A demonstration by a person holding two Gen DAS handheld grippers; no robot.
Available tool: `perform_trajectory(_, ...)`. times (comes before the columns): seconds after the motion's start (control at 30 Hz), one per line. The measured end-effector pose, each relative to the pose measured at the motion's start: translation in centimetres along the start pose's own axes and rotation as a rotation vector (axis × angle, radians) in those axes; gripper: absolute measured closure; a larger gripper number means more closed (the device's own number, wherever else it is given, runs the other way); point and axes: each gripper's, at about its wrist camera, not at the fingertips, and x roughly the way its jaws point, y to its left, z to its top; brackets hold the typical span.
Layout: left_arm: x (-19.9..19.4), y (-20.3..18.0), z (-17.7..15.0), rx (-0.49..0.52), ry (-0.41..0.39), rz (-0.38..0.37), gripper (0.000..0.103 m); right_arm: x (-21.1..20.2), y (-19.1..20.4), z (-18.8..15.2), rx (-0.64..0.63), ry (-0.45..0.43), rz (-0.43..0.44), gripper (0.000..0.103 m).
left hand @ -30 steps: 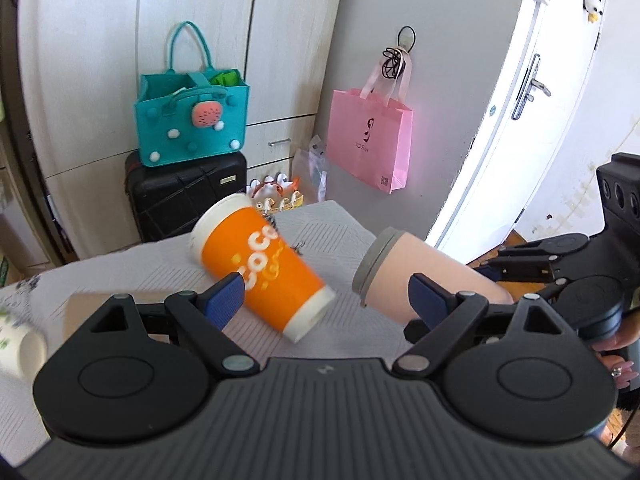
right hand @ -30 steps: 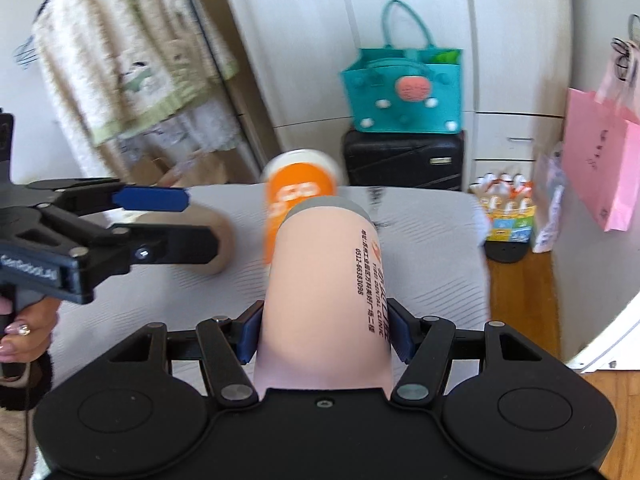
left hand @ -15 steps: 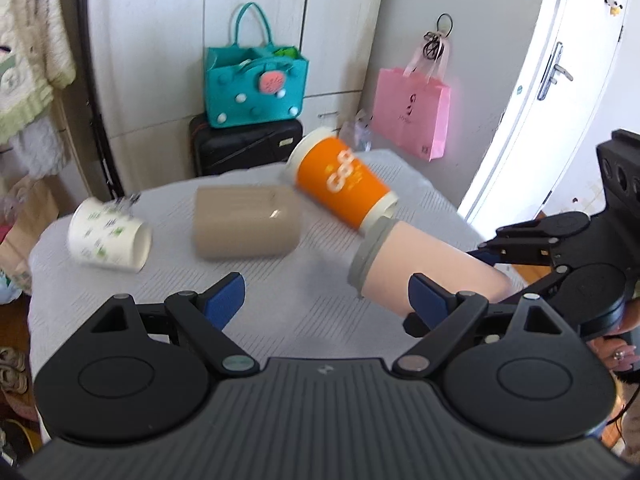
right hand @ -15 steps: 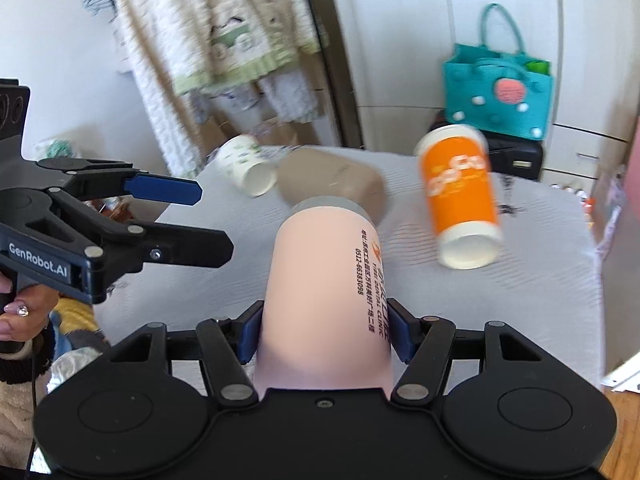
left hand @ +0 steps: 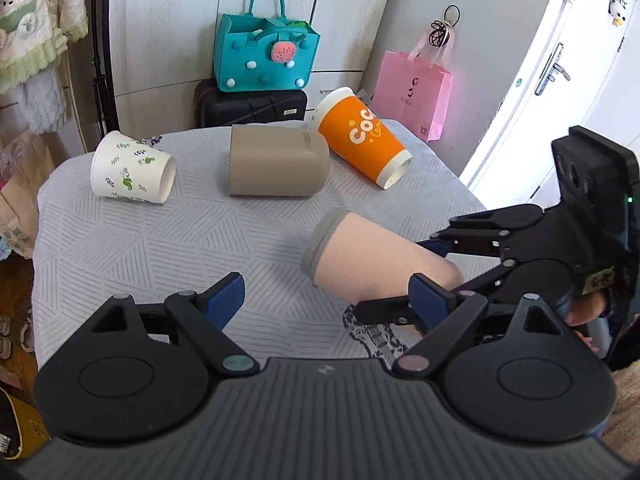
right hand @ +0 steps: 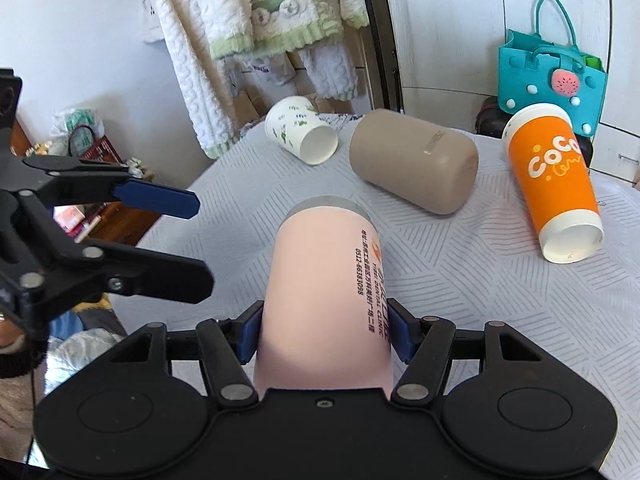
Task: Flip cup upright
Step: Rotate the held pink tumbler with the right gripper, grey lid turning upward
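- Right tongs (right hand: 322,334) clamped on a pale pink cylindrical cup with a grey rim band (right hand: 326,280), blue pads pressed to either side of its lower body.
- Pink cup on its side, pointing straight out between the pads, grey-banded end toward the middle of the grey line-patterned tabletop (right hand: 460,272); whether touching the cloth or just above it, cannot tell.
- Black lettering and a printed number along the cup's right flank.
- Left tongs (left hand: 326,294) spread wide, gripping nothing, hovering over the near tabletop edge; pink cup (left hand: 372,258) just beyond the right-hand pad, slanting across from the right.
- Beyond it, three more cups lying on their sides: white paper cup with green leaf prints (left hand: 132,168) at the left, taupe matte tumbler (left hand: 278,166) in the middle, orange paper cup with white lettering (left hand: 362,140) at the right.
- Behind the tabletop, teal felt handbag (left hand: 266,58) sitting on a black suitcase (left hand: 250,106).
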Motion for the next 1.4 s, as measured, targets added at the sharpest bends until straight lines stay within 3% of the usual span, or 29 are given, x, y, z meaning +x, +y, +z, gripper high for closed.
perform_trajectory(0.17, 1.1, 0.3, -0.6, 0.009, 0.008, 0.037, 0.014, 0.6, 0.1, 0.0, -0.031, -0.005, -0.035, 0.036)
perform_trajectory(0.57, 3.4, 1.5, -0.2, -0.045, 0.035, -0.011, 0.014, 2.7, -0.7, -0.1, -0.054, 0.053, -0.053, 0.035)
perform_trajectory(0.7, 4.6, 1.8, -0.1, -0.073, 0.063, -0.04, 0.014, 3.0, -1.6, -0.2, -0.018, 0.07, -0.022, 0.033)
perform_trajectory(0.8, 5.3, 2.0, -0.3, -0.104, 0.081, -0.071, 0.014, 2.9, -1.9, -0.3, -0.025, 0.082, -0.005, 0.019)
perform_trajectory(0.97, 6.3, 1.8, -0.4, -0.114, 0.097, -0.074, 0.014, 2.3, -2.8, -0.6, -0.034, 0.126, 0.064, 0.017)
perform_trajectory(1.17, 8.0, 2.1, -0.6, -0.201, 0.109, -0.131, 0.014, 1.4, -3.9, -0.7, -0.039, 0.15, 0.13, 0.016)
perform_trajectory(1.27, 8.8, 2.2, -0.4, -0.233, 0.136, -0.159, 0.014, 1.3, -4.9, -0.2, -0.001, 0.169, 0.219, 0.015)
perform_trajectory(1.4, 8.7, 1.3, -0.6, -0.244, 0.094, -0.164, 0.016, 1.7, -5.7, 0.3, 0.033, 0.174, 0.267, 0.015)
